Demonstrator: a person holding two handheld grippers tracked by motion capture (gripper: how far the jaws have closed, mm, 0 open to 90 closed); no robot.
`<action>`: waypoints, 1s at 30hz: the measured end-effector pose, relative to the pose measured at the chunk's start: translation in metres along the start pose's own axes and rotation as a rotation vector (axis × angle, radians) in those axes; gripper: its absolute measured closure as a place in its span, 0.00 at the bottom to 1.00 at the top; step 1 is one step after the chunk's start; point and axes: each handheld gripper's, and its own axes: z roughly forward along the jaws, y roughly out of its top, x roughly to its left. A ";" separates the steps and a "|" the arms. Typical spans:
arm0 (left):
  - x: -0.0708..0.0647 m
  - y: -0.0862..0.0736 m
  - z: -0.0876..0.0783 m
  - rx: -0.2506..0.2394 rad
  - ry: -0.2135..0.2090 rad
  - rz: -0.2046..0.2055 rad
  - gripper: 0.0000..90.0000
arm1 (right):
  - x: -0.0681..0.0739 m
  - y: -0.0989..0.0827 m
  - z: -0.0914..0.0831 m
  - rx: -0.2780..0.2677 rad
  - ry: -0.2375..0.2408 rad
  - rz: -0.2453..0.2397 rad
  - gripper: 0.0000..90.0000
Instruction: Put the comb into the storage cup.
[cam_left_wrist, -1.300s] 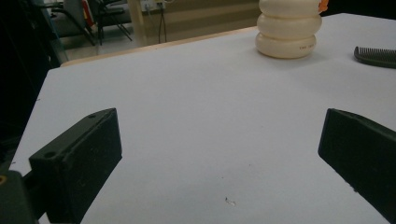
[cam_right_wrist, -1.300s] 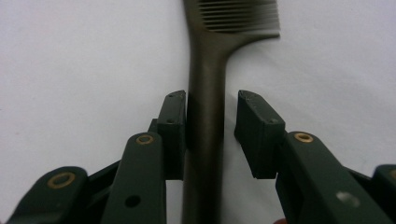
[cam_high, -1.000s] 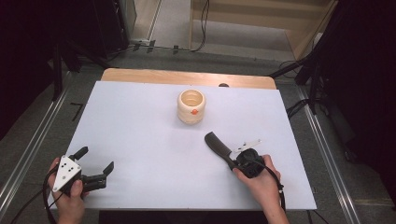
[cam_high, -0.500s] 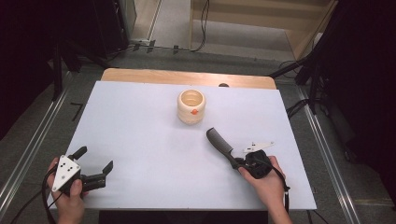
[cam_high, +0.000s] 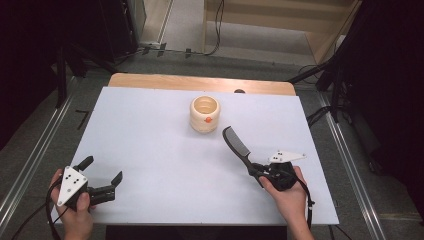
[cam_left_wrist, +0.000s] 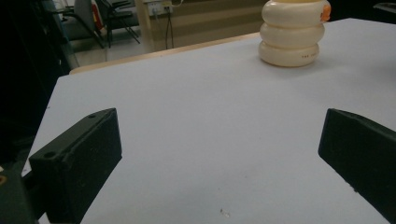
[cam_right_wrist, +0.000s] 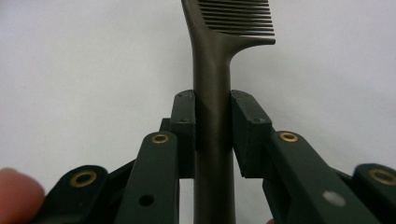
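Note:
A dark comb (cam_high: 236, 142) points away from me toward a cream ribbed cup (cam_high: 205, 114) with an orange dot, which stands mid-table. My right gripper (cam_high: 252, 168) is shut on the comb's handle (cam_right_wrist: 213, 116); both pads press its sides, and the teeth (cam_right_wrist: 238, 18) show past the jaws. At the near left corner my left gripper (cam_high: 102, 172) stands open and holds nothing. Between its wide jaws in the left gripper view lies bare white table (cam_left_wrist: 196, 140), with the cup (cam_left_wrist: 292, 35) far ahead to the right.
The white table top (cam_high: 150, 135) has a wooden strip (cam_high: 200, 82) along its far edge. Metal rails (cam_high: 345, 150) run down both sides, and cables lie on the floor beyond.
The comb in my right gripper has swung and lifted, its toothed end now nearer the cup. The right hand shifted slightly to the right. My left gripper has stayed put.

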 end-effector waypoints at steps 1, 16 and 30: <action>-0.002 0.003 0.000 -0.003 -0.008 0.006 0.00 | 0.001 0.001 -0.002 -0.021 -0.002 0.001 0.79; -0.026 0.039 0.019 -0.062 -0.070 0.020 0.00 | 0.000 0.010 -0.008 -0.117 -0.023 -0.012 0.79; -0.033 0.072 0.046 -0.085 -0.132 -0.001 0.00 | 0.002 0.030 -0.006 -0.177 -0.012 -0.034 0.79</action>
